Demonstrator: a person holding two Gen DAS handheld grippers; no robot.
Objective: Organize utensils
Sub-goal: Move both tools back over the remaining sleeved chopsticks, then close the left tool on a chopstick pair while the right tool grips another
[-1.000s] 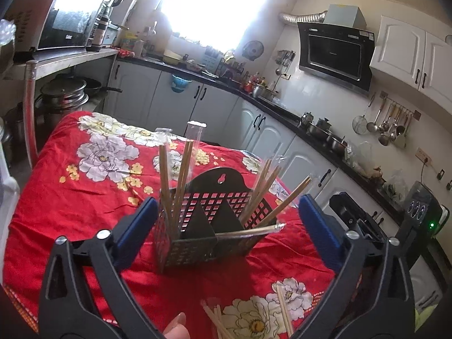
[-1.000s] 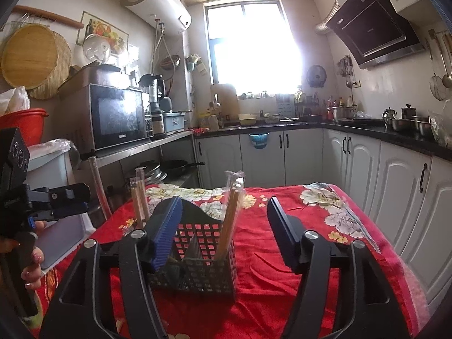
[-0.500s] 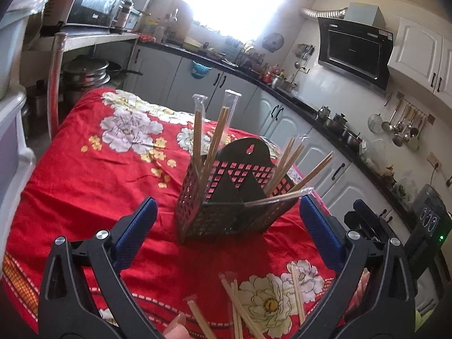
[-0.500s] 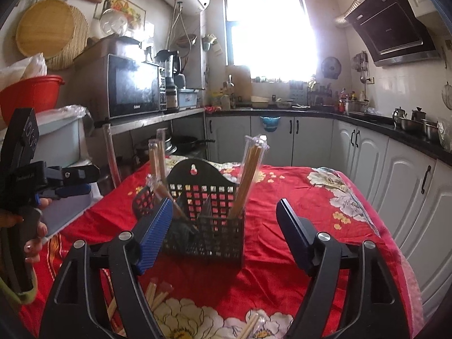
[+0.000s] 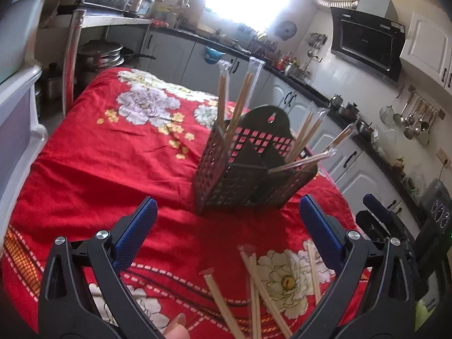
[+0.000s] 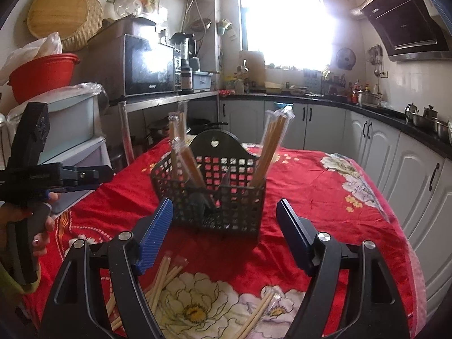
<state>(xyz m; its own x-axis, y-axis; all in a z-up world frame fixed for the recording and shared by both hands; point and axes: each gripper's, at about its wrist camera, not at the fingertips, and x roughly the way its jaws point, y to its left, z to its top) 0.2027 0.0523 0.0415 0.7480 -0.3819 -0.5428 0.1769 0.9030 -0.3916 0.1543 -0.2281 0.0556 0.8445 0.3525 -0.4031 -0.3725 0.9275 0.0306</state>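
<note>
Chopsticks in clear sleeves are standing in the black mesh utensil caddy (image 5: 248, 166), which is sitting upright on the red floral tablecloth (image 5: 113, 152) near the middle of the table. I am recording that both tools are pulling back from the caddy: over the last second it has been shrinking in both wrist views, and loose wrapped chopsticks (image 5: 254, 291) lying on the cloth in front of it are coming into sight. The left gripper (image 5: 228, 237) is hovering spread wide and carrying nothing, with the loose pairs lying below and between its blue pads. The right gripper (image 6: 223, 226) is likewise spread and empty, the caddy well ahead of it and more loose pairs (image 6: 158, 282) lying near its left finger. I am judging that one placement is complete and that the retreat is lining the tools up for the next pick. Several pairs are waiting outside the caddy, so the sorting is only partly done.
</note>
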